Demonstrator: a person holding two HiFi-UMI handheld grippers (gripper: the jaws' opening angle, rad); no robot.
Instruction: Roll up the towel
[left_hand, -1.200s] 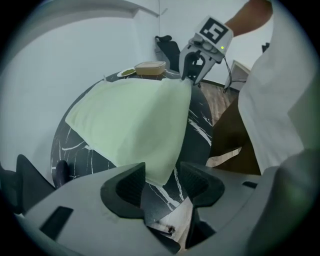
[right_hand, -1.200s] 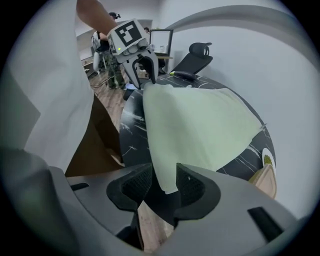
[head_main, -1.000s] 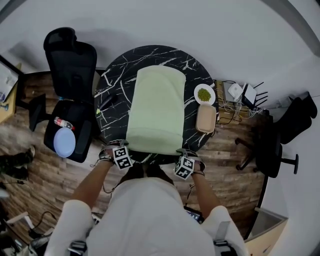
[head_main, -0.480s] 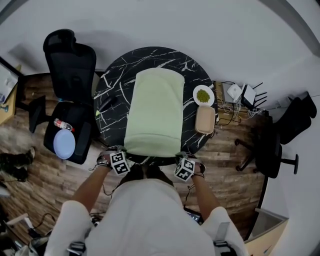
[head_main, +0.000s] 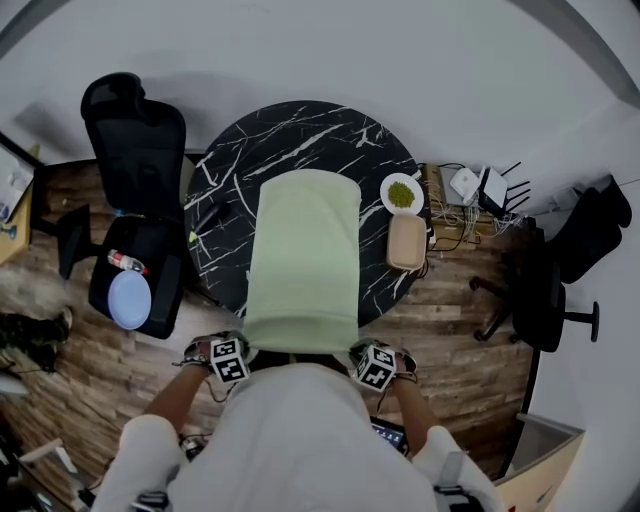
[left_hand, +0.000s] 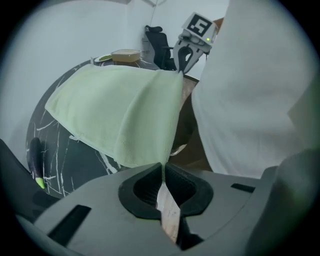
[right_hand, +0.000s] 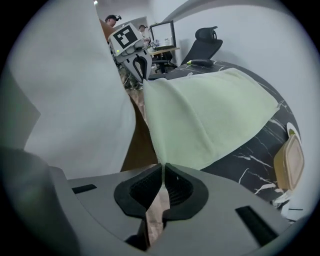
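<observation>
A pale green towel lies lengthwise on the round black marble table, and its near end hangs past the table's front edge toward me. My left gripper is shut on the near left corner and my right gripper on the near right corner. In the left gripper view the pinched towel rises from the left gripper, with the right gripper at the far corner. The right gripper view mirrors this: the towel held by the right gripper, the left gripper opposite. The edge between them is stretched taut.
A white bowl of green stuff and a tan container sit at the table's right rim. A dark pen lies at its left. A black office chair with a blue disc stands left, another chair right.
Both grippers have drawn back toward me holding the towel's near corners. The towel has slid toward me, baring more of the table's far side.
</observation>
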